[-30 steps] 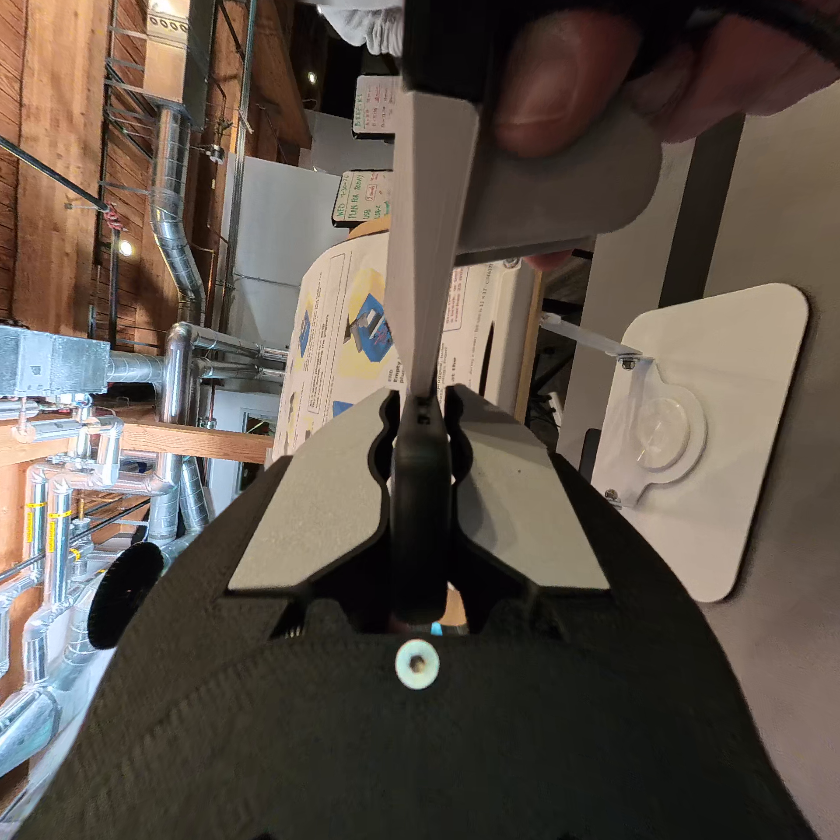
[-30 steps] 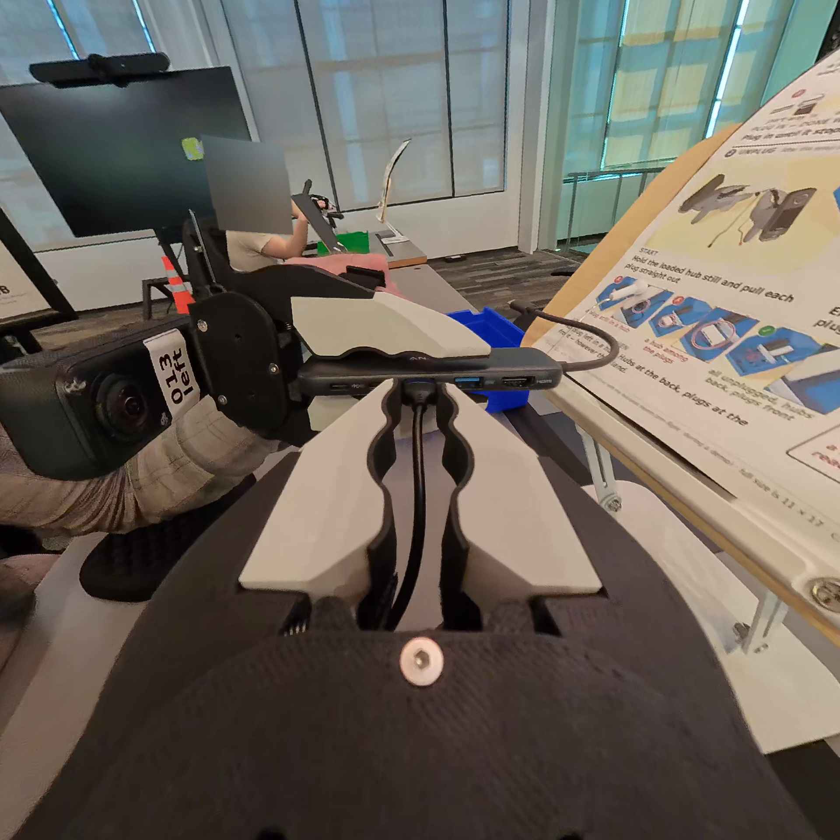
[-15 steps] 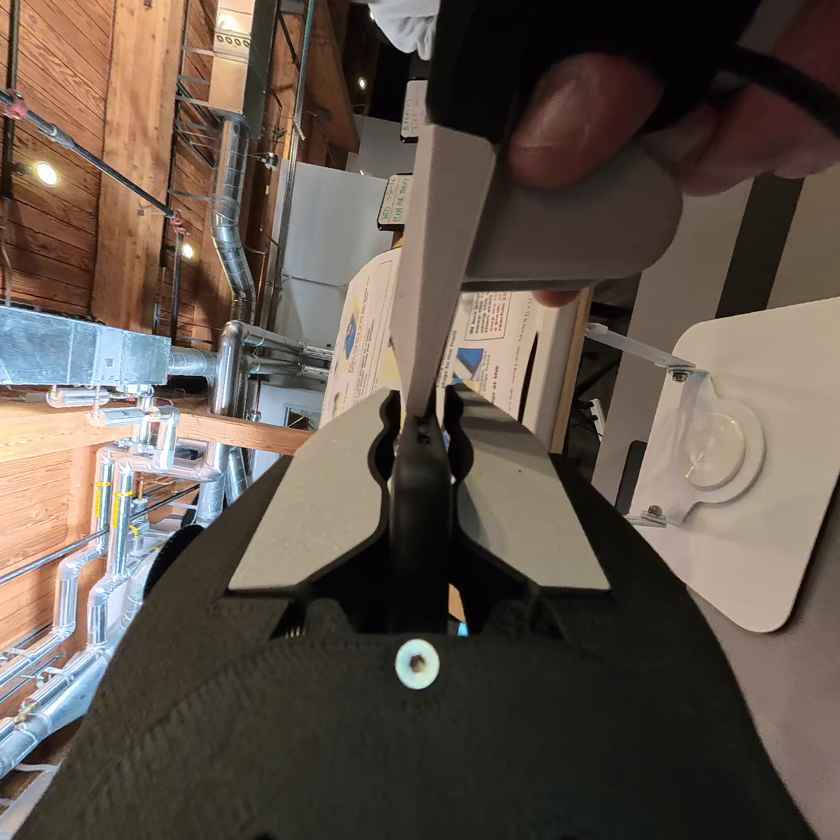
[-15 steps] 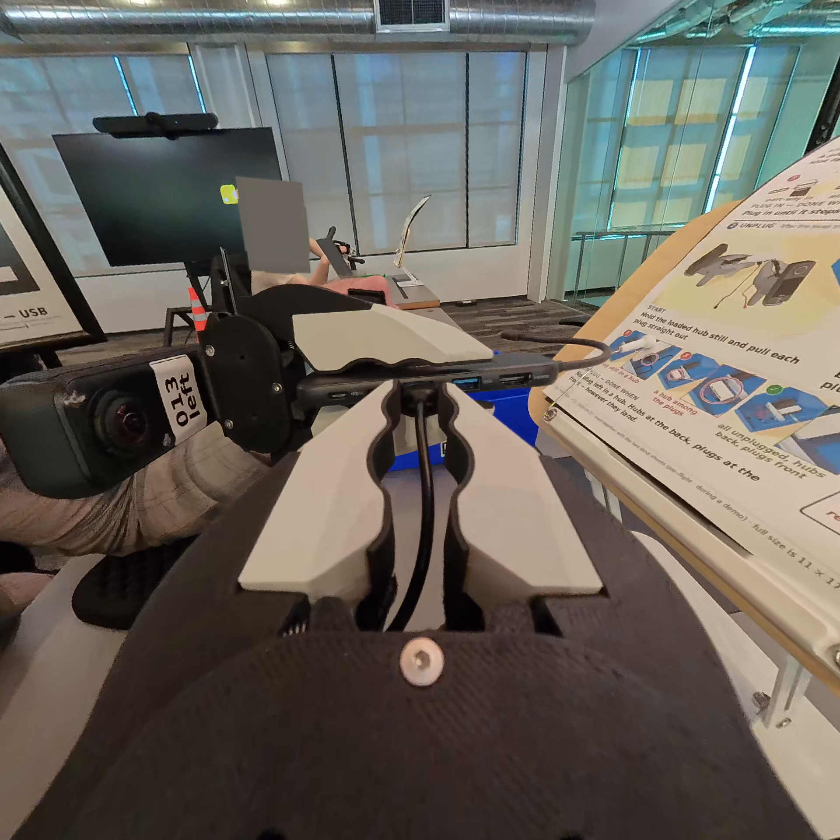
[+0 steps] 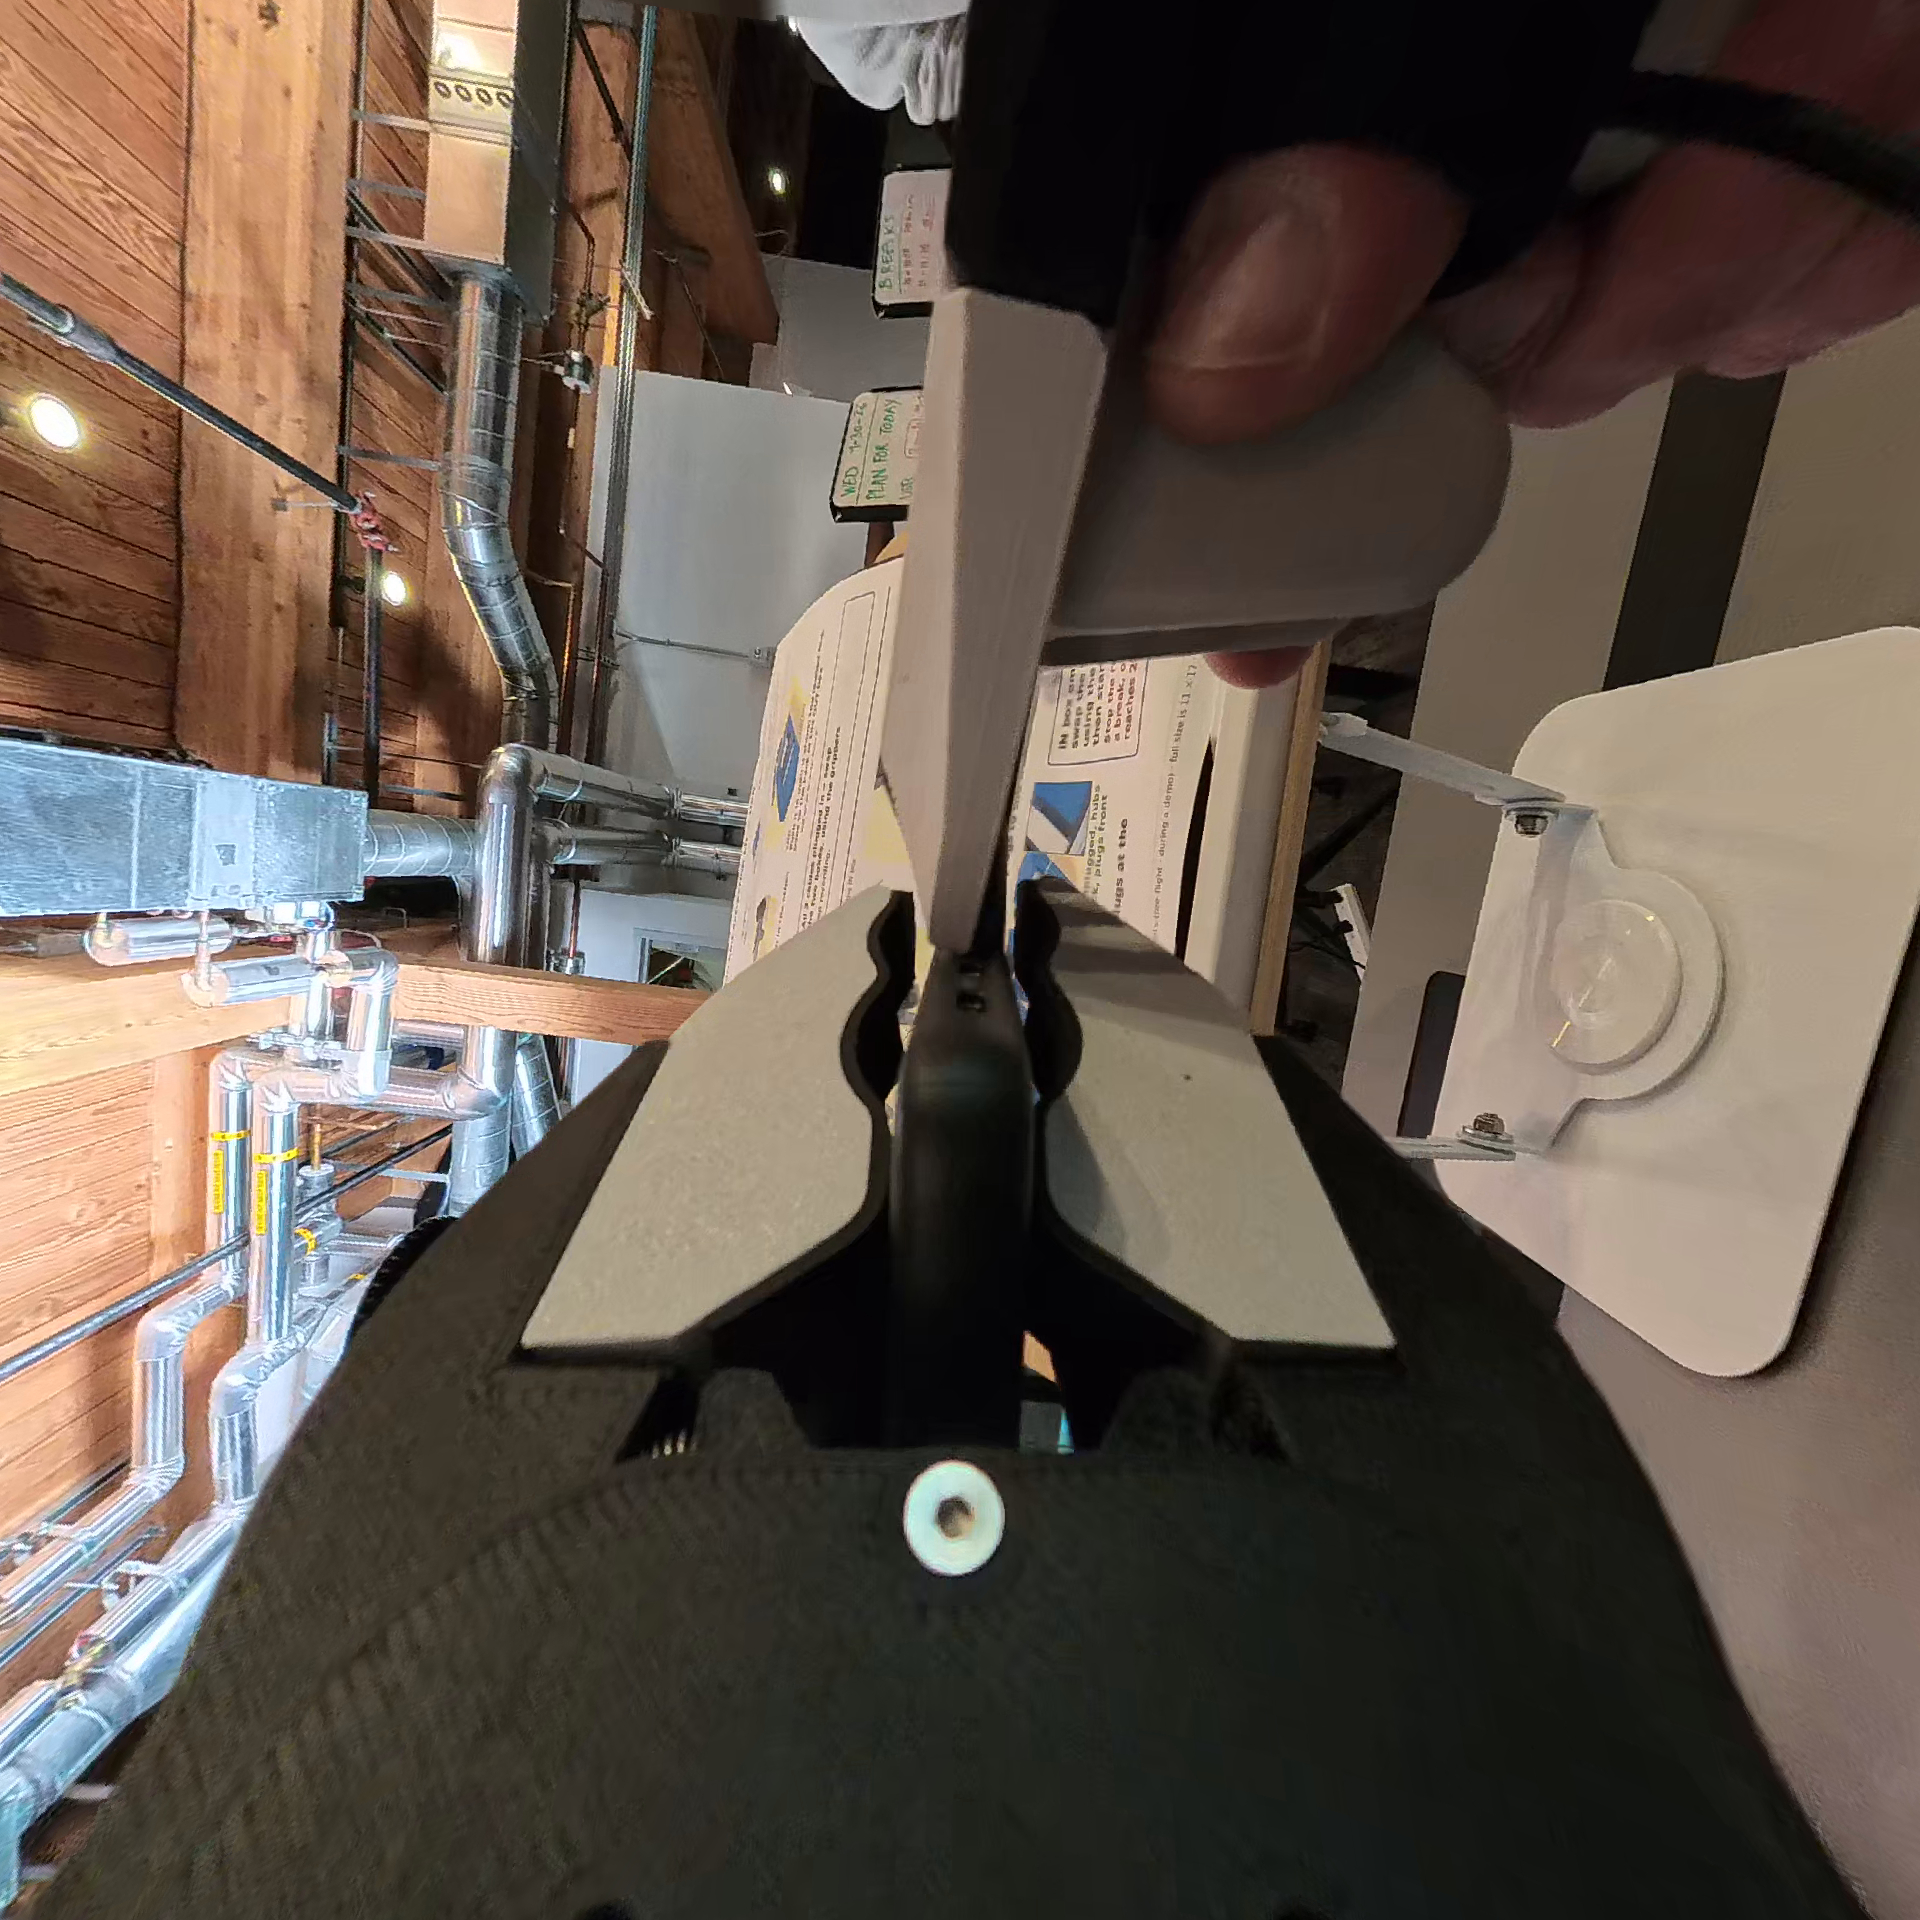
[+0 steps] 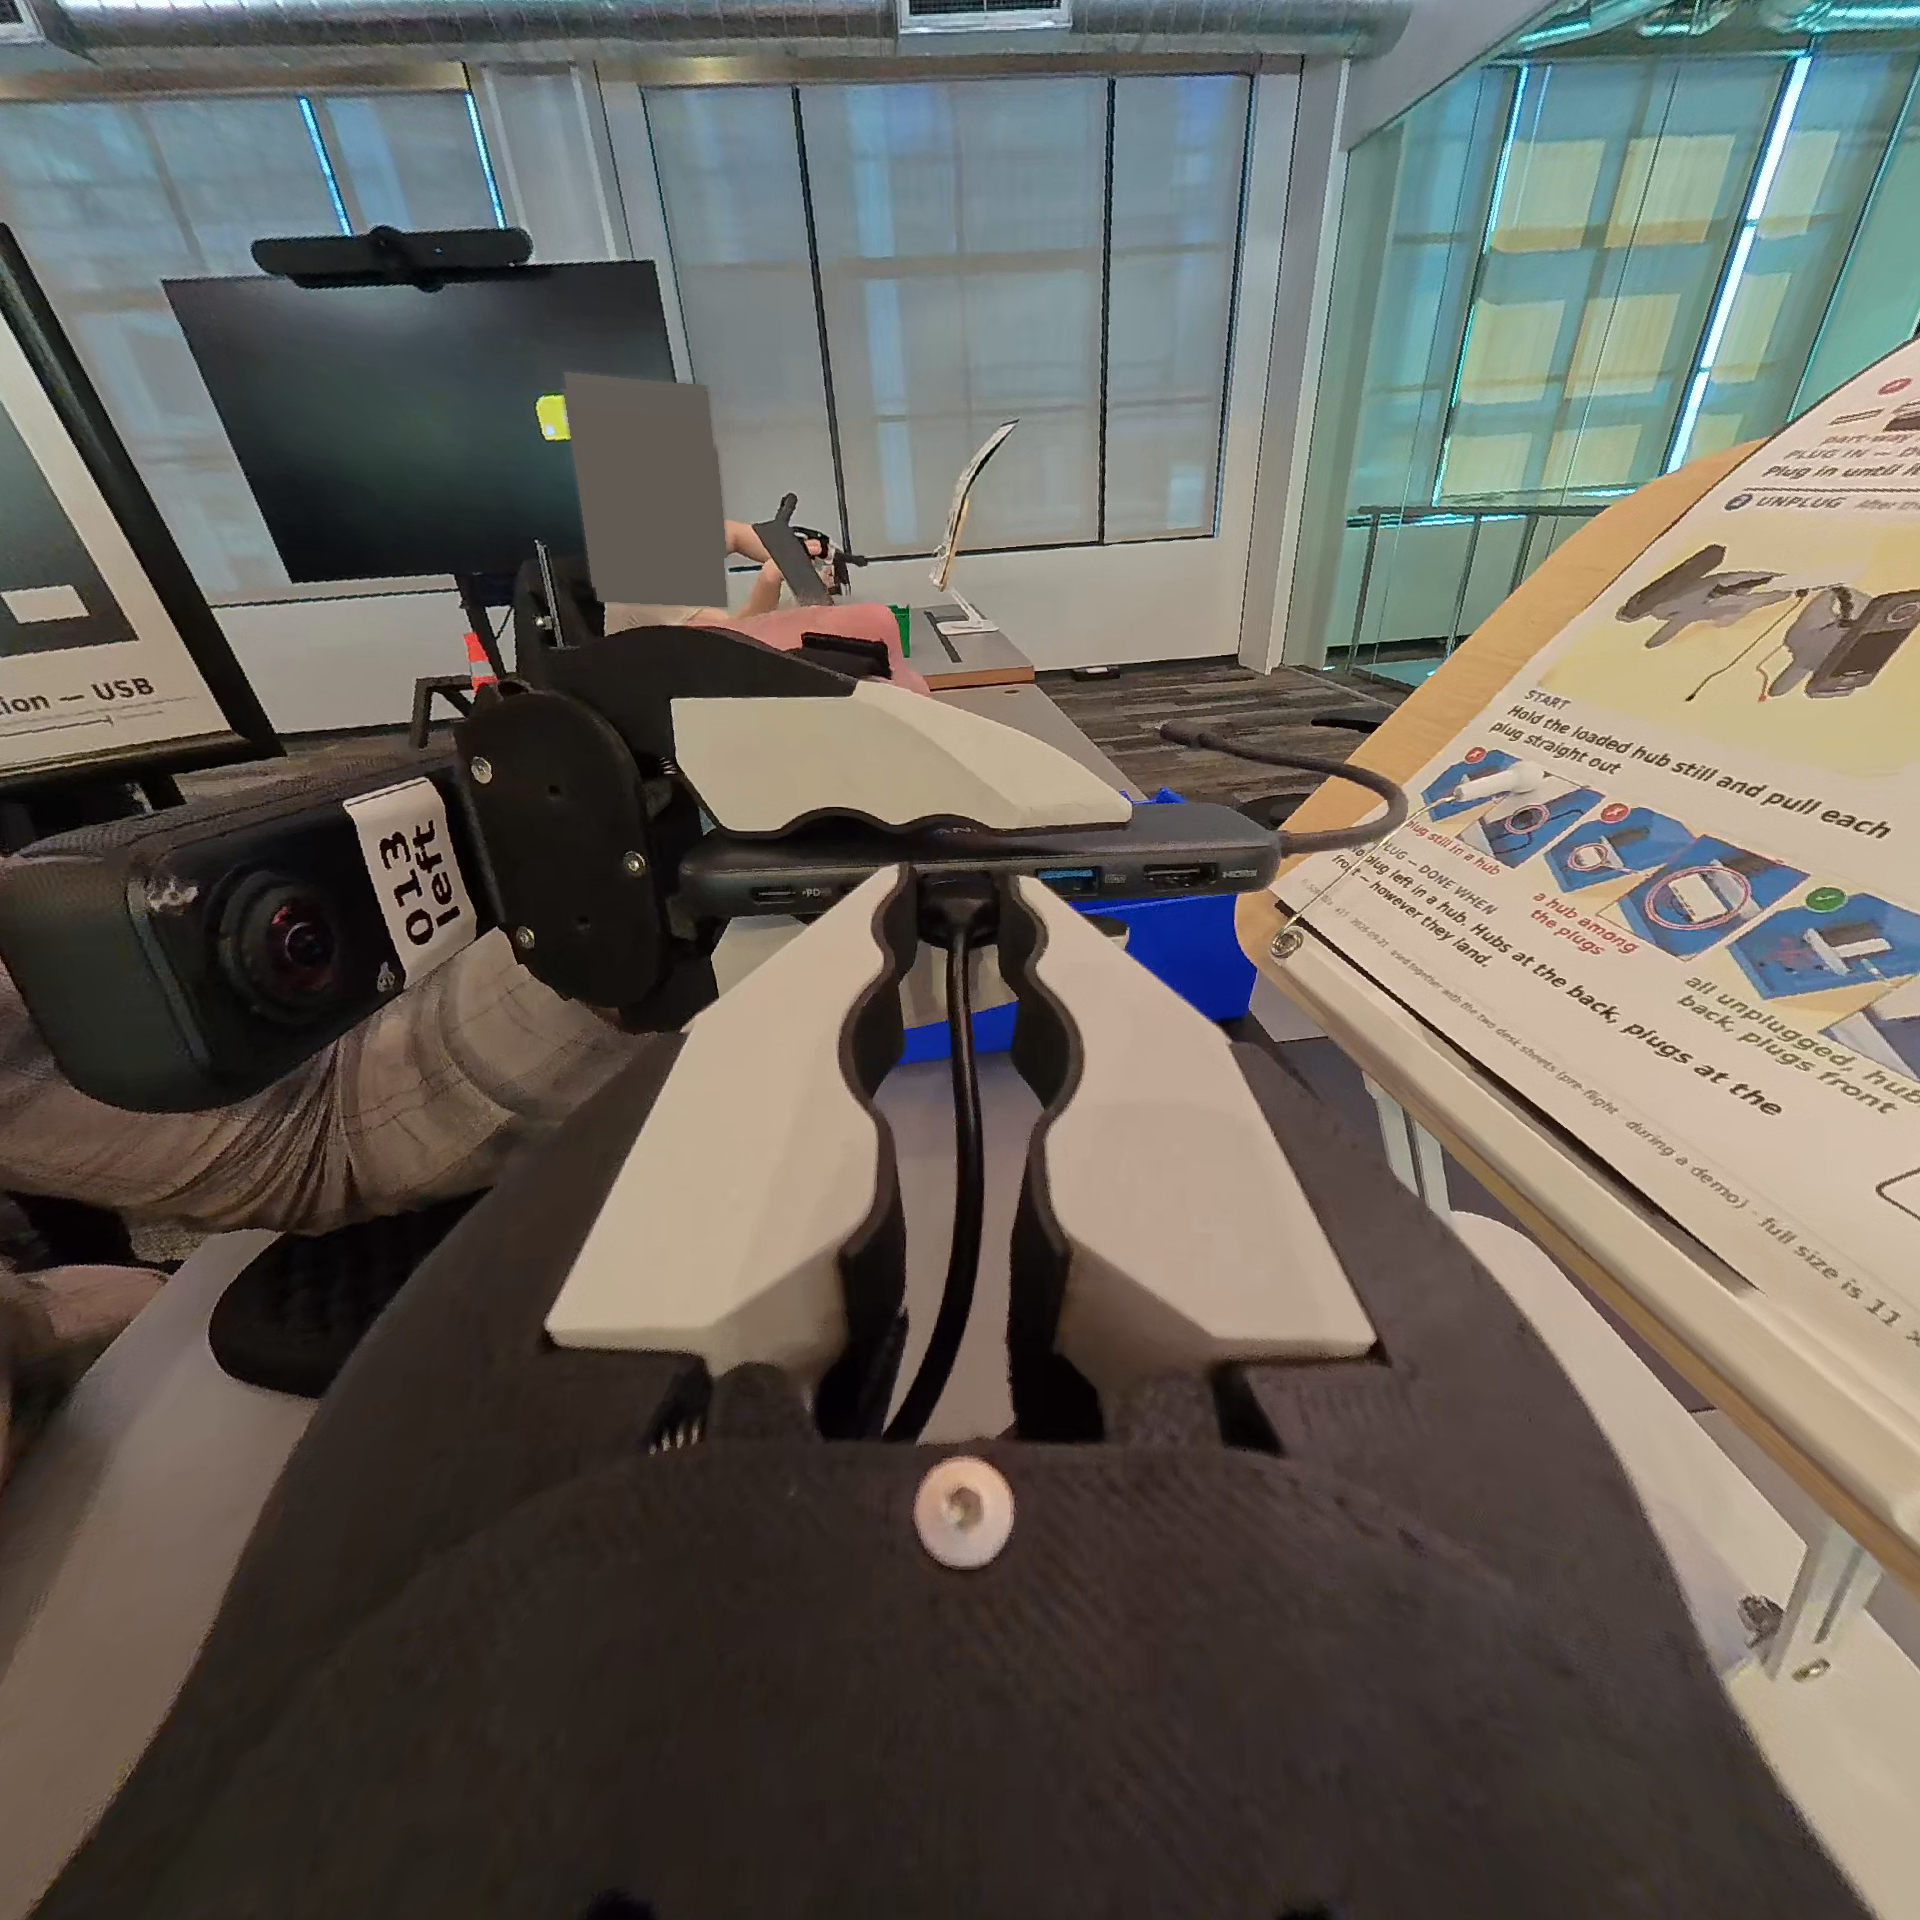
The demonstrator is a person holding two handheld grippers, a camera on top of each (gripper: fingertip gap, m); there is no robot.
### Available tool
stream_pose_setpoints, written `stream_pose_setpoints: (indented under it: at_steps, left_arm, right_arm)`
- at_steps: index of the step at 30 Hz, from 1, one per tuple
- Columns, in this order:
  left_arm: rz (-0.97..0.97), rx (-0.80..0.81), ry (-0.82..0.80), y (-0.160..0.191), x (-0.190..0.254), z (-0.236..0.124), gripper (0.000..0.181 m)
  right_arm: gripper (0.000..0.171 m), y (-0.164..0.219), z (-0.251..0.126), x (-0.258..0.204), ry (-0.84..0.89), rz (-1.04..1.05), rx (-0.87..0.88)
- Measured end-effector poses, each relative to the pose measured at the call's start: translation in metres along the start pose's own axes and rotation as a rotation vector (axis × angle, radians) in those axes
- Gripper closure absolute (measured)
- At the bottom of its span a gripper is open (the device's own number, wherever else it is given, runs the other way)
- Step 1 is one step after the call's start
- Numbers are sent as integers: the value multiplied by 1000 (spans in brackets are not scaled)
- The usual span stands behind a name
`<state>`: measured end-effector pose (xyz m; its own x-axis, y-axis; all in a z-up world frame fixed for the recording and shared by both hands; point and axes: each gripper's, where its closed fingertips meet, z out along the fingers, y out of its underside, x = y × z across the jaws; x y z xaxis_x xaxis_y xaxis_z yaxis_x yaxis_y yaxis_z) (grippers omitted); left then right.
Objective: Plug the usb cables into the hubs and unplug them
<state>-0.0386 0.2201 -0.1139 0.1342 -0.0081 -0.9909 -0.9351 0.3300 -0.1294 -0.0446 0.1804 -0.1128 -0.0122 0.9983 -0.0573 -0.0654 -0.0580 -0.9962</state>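
My left gripper (image 5: 961, 914) is shut on a dark grey USB hub (image 5: 956, 1101), which I see edge-on between its fingers. In the right wrist view the hub (image 6: 1143, 868) lies level under the left gripper's white finger (image 6: 883, 764). My right gripper (image 6: 958, 894) is shut on the black plug of a USB cable (image 6: 961, 1091), and the plug sits against a port in the hub's side. The right gripper's finger (image 5: 977, 623) comes down onto the hub from above, with a person's hand (image 5: 1299, 291) behind it. The hub's own short cable (image 6: 1320, 774) loops off to the right.
A slanted wooden board with a printed instruction sheet (image 6: 1662, 883) stands close on the right. A blue bin (image 6: 1164, 940) sits behind the hub. A white plate with a clear suction cup (image 5: 1662, 987) lies on the grey table. A seated person and a dark screen (image 6: 416, 416) are far back.
Both grippers have drifted together, lifting and tilting a little, so the background has slid in both views. The plug stays at the hub's port and both grips hold.
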Motion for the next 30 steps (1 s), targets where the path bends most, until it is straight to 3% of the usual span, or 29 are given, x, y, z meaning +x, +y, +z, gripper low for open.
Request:
stream_pose_setpoints:
  at_steps: [12, 23, 30]
  left_arm:
    - [-66, -38, -7, 14, -1, 4, 162]
    - [-89, -13, 27, 10, 8, 7, 162]
    - [-151, -61, 5, 27, 4, 11, 162]
  right_arm:
    - [159, -2, 5, 5, 99, -90, -39]
    - [158, 4, -1, 7, 13, 8, -5]
    - [159, -1, 9, 12, 188, -106, -79]
